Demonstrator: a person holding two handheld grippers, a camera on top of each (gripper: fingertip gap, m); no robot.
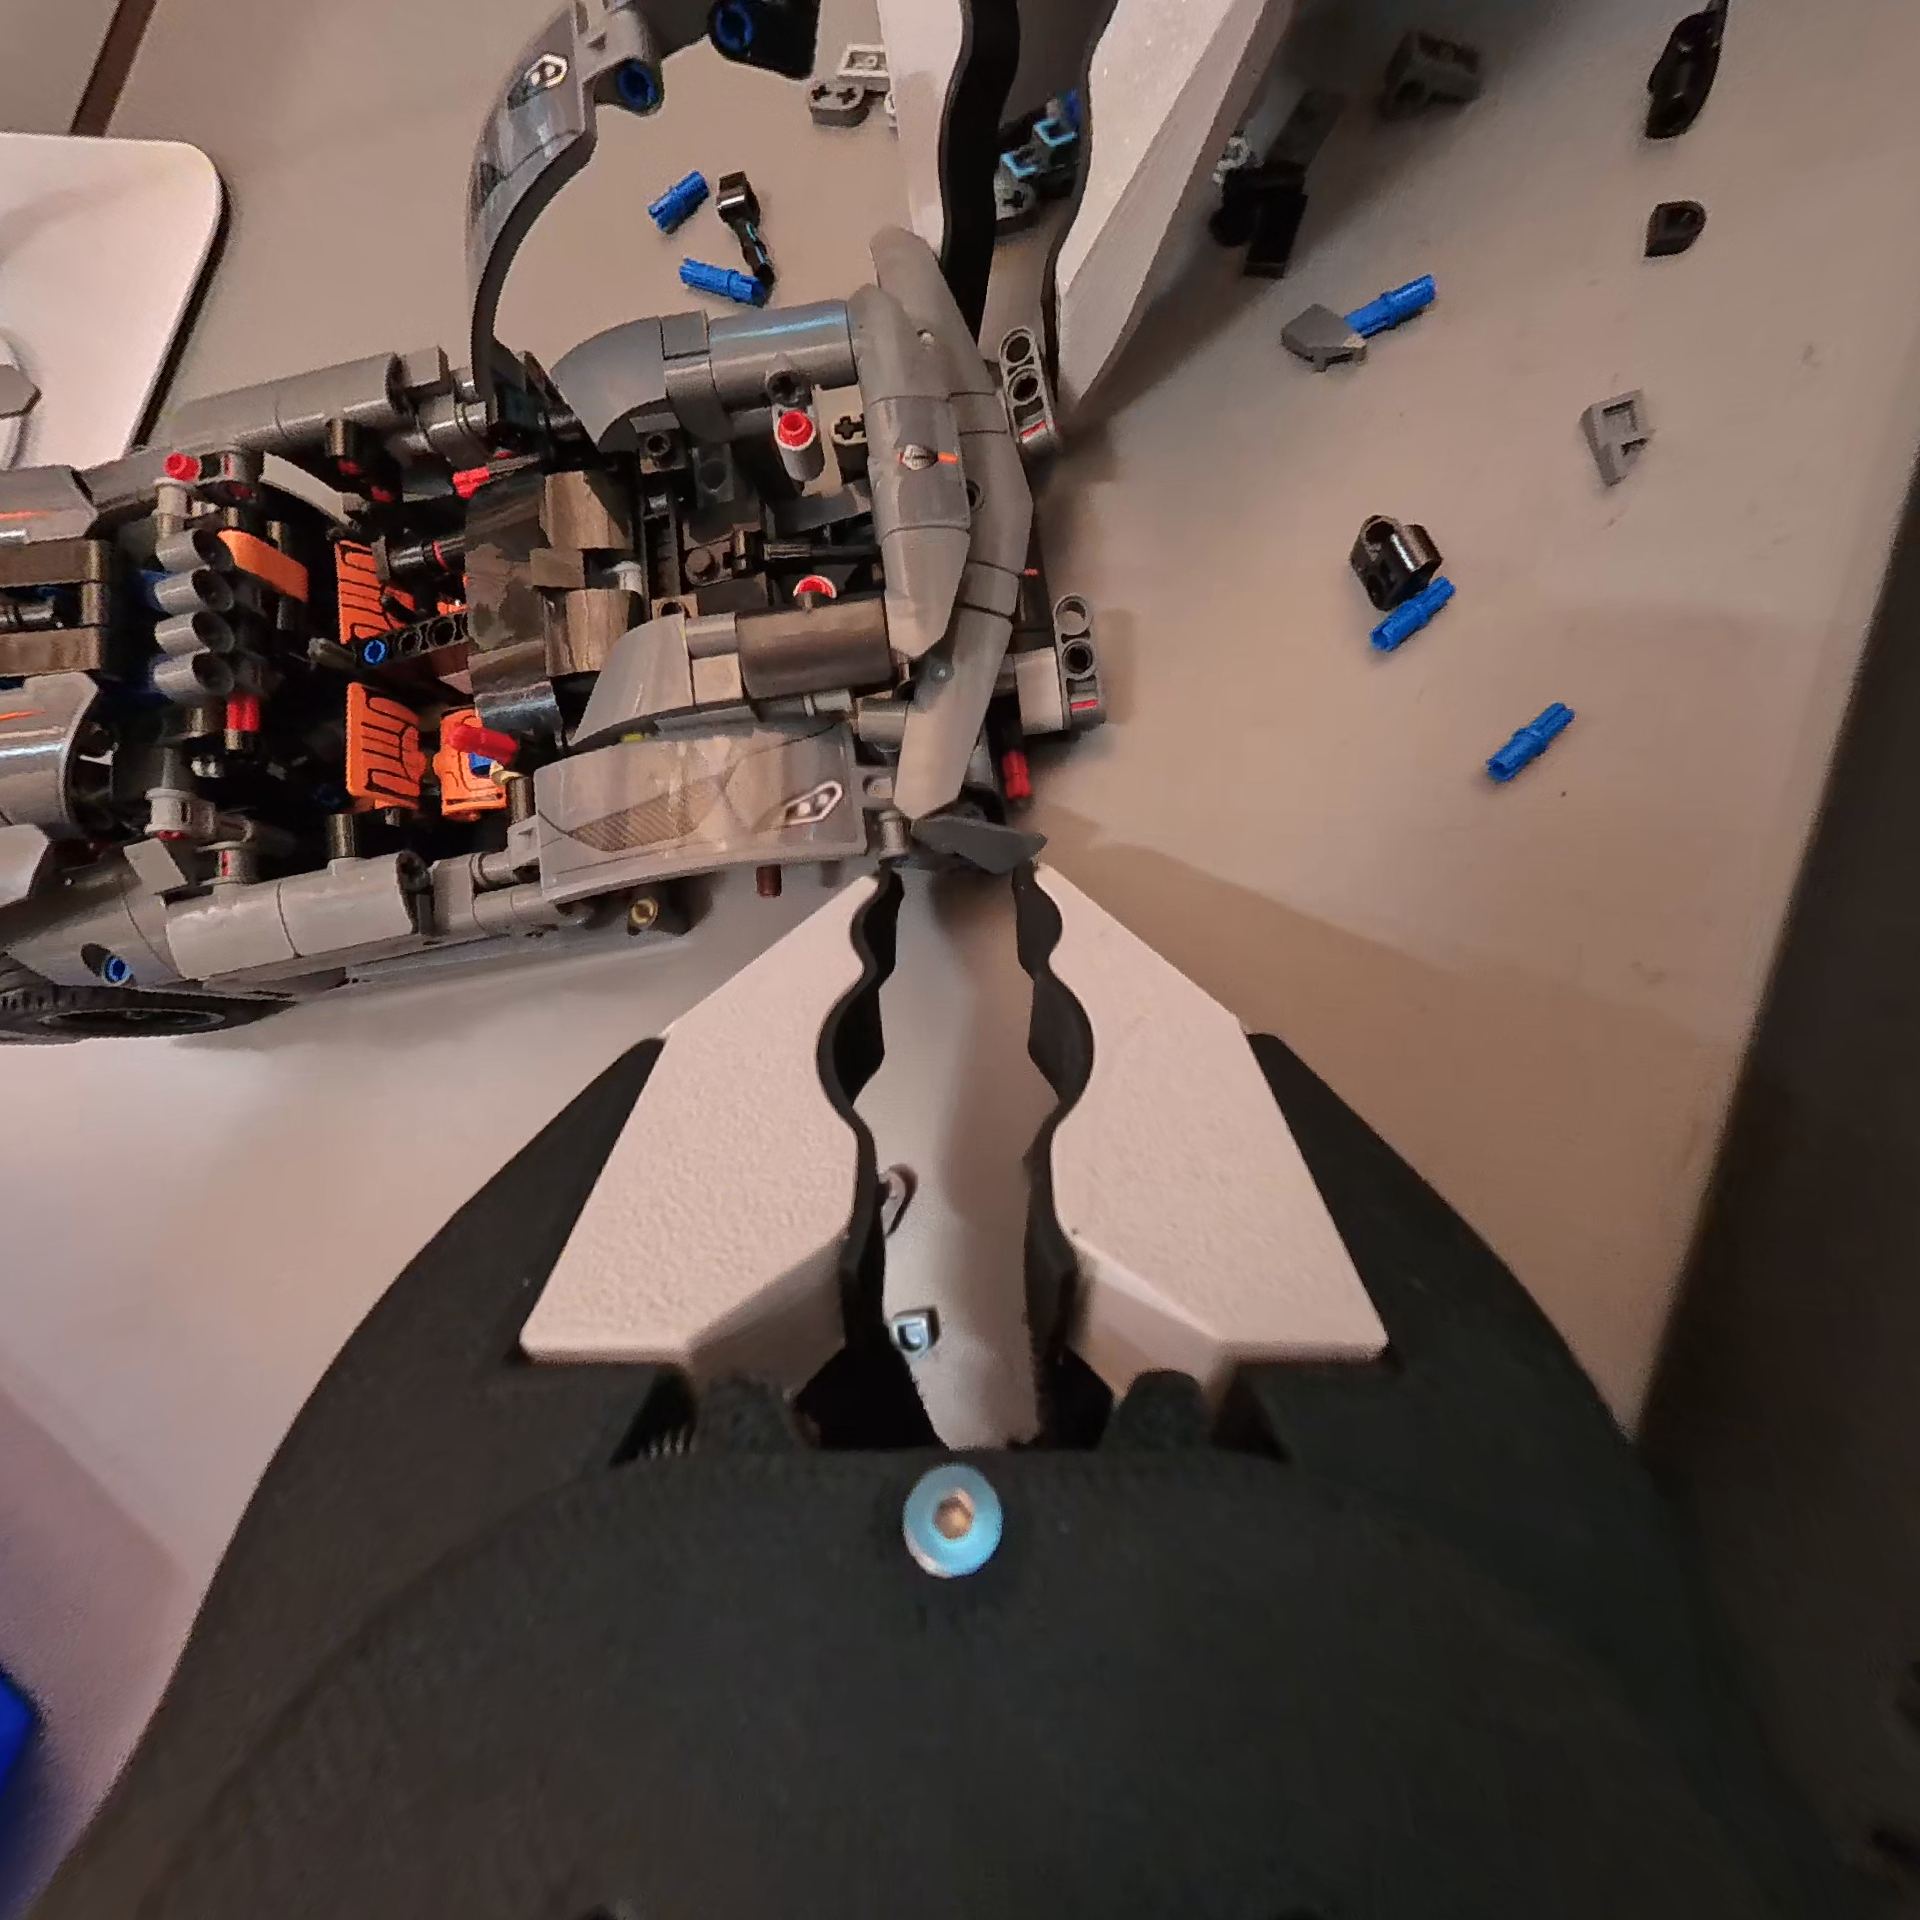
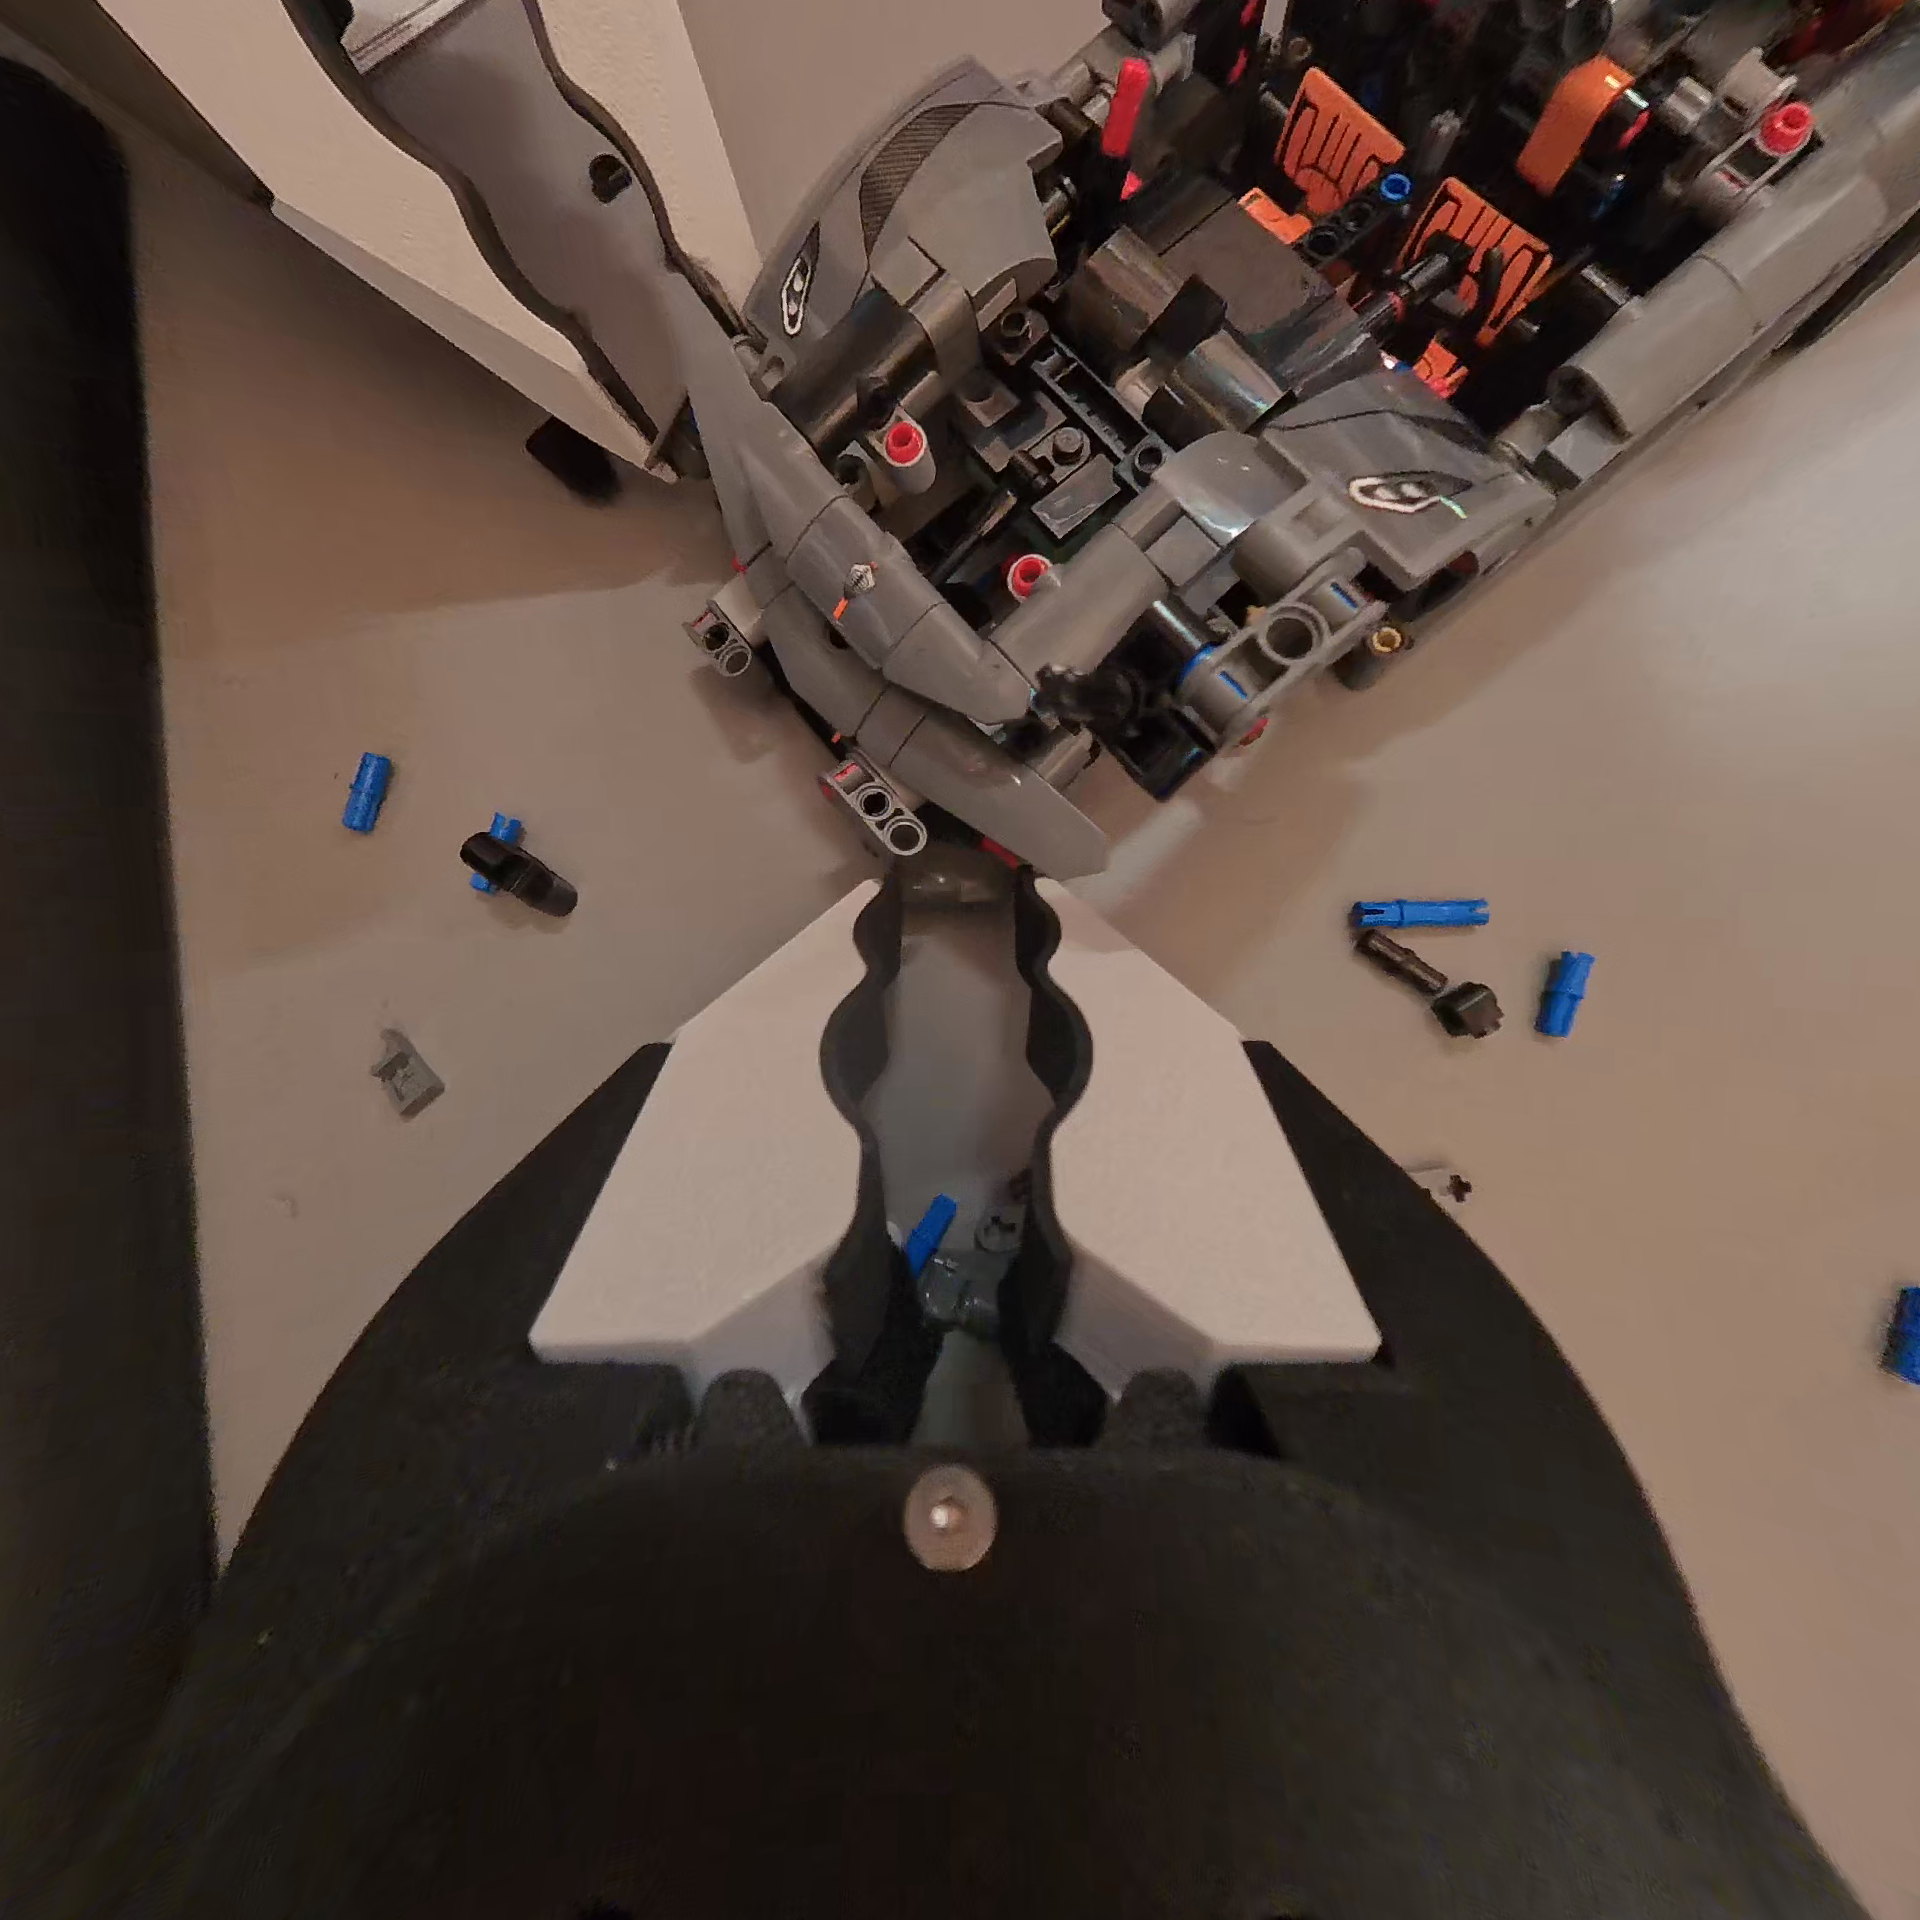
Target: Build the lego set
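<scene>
Gripping a dark grey piece (image 1: 977, 840) at the car model's (image 1: 623, 582) nose, left tool (image 1: 961, 868) seats it; right tool (image 2: 961, 883) clamps the nose too. Next: press home squarely.

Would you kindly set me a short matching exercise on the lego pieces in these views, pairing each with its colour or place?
Things:
1. seats
2. loose pins
3. wedge
4. axle tip in the car

Colour or place:
A. blue
B. between the left fingers
C. red
D. orange

Pairs: 1-D, 2-A, 3-B, 4-C
</scene>
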